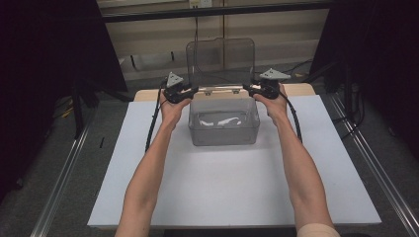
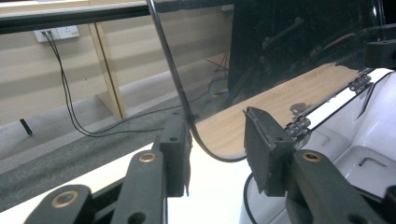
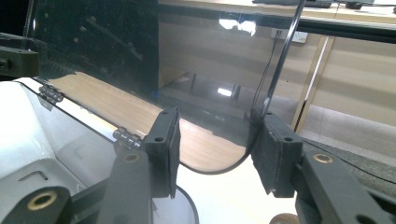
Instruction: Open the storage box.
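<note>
standing upright, the clear box's lid (image 1: 220,60) runs left-right between left gripper (image 1: 184,92) and right gripper (image 1: 258,89), jaws wide.

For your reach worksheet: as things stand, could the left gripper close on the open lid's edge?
Probably yes: the left gripper is open, its jaws straddling the upright clear lid edge, with nothing between them.

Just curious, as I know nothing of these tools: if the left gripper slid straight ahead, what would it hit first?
Probably the clear lid standing open: the left gripper has its jaws open astride the lid's lower corner edge, beside a hinge. Depth is hard to judge.
</note>
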Action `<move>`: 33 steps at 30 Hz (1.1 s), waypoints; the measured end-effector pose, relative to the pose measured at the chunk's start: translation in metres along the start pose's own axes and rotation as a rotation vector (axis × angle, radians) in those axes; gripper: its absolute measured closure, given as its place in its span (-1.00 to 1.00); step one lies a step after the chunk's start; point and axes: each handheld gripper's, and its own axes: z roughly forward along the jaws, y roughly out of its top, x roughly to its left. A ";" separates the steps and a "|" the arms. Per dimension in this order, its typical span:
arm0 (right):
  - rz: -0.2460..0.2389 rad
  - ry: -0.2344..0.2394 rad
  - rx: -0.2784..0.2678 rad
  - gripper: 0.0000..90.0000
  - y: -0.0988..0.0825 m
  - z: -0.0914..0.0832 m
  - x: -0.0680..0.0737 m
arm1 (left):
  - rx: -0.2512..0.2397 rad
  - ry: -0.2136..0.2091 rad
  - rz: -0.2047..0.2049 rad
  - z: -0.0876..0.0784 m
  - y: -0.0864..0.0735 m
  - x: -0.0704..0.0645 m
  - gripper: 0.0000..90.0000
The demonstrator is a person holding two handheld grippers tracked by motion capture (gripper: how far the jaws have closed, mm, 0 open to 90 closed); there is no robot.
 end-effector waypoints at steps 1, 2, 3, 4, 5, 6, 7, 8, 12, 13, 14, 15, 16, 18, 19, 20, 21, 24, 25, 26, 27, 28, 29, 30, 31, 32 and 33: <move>0.003 0.003 0.001 0.20 0.000 0.000 0.000 | -0.001 0.001 -0.009 0.001 0.000 0.000 0.34; 0.011 0.002 0.003 0.19 -0.001 0.000 -0.001 | 0.000 0.003 -0.015 0.001 0.000 0.000 0.33; 0.015 0.003 0.003 0.19 -0.001 0.000 -0.001 | 0.000 0.000 -0.016 0.001 -0.001 0.000 0.33; 0.019 0.004 0.004 0.18 -0.002 0.000 -0.001 | -0.007 -0.003 -0.025 0.002 -0.001 0.001 0.32; 0.021 0.006 0.002 0.18 -0.002 0.001 -0.002 | 0.000 -0.005 -0.026 0.002 -0.001 0.001 0.32; 0.024 0.007 0.003 0.18 -0.002 0.001 -0.002 | -0.002 -0.004 -0.031 0.002 0.000 0.001 0.31; 0.025 0.010 0.002 0.18 -0.002 0.001 -0.002 | 0.007 -0.006 -0.032 0.002 0.000 0.002 0.30; 0.032 0.011 0.004 0.18 -0.002 0.001 -0.002 | 0.008 -0.007 -0.037 0.003 0.000 0.002 0.30; 0.046 0.010 0.001 0.17 -0.003 0.001 -0.003 | 0.012 -0.010 -0.067 0.004 0.000 0.002 0.25; 0.053 0.012 0.000 0.17 -0.003 0.002 -0.003 | 0.012 -0.007 -0.072 0.005 0.000 0.002 0.24; 0.060 0.013 -0.001 0.17 -0.004 0.002 -0.004 | 0.013 -0.007 -0.076 0.005 0.000 0.002 0.23; 0.065 0.015 0.000 0.17 -0.004 0.002 -0.004 | 0.016 -0.008 -0.082 0.005 0.000 0.002 0.22; 0.066 0.015 0.002 0.16 -0.004 0.001 -0.004 | 0.018 -0.007 -0.080 0.005 0.001 0.002 0.22; 0.076 0.018 0.001 0.17 -0.004 0.002 -0.005 | 0.021 -0.004 -0.079 0.005 0.001 0.001 0.21; 0.078 0.019 0.000 0.17 -0.005 0.002 -0.005 | 0.027 0.001 -0.070 0.005 0.002 0.002 0.20; 0.083 0.024 0.000 0.17 -0.005 0.002 -0.005 | 0.028 0.004 -0.073 0.005 0.002 0.001 0.19; 0.086 0.024 0.000 0.16 -0.005 0.002 -0.005 | 0.030 0.007 -0.075 0.005 0.002 0.001 0.18; 0.098 0.026 -0.002 0.16 -0.006 0.002 -0.006 | 0.034 0.006 -0.089 0.006 0.002 0.002 0.16; 0.103 0.025 0.000 0.16 -0.006 0.002 -0.007 | 0.032 0.004 -0.092 0.006 0.001 0.002 0.15; 0.106 0.025 -0.002 0.16 -0.006 0.003 -0.007 | 0.032 0.004 -0.097 0.006 0.001 0.002 0.15; 0.108 0.025 -0.003 0.16 -0.006 0.003 -0.007 | 0.031 0.005 -0.103 0.006 0.001 0.002 0.15; 0.109 0.026 -0.003 0.16 -0.006 0.003 -0.007 | 0.033 0.002 -0.105 0.006 0.001 0.003 0.15; 0.111 0.026 -0.006 0.16 -0.007 0.003 -0.007 | 0.032 0.002 -0.107 0.006 0.001 0.003 0.15; 0.113 0.028 -0.006 0.16 -0.007 0.003 -0.007 | 0.035 0.002 -0.107 0.006 0.001 0.003 0.15; 0.113 0.028 -0.005 0.16 -0.007 0.003 -0.007 | 0.036 0.002 -0.108 0.006 0.001 0.003 0.15; 0.116 0.028 -0.004 0.16 -0.007 0.003 -0.007 | 0.034 0.000 -0.113 0.006 0.001 0.003 0.15; 0.117 0.027 -0.005 0.16 -0.007 0.003 -0.007 | 0.032 -0.003 -0.121 0.006 0.000 0.003 0.15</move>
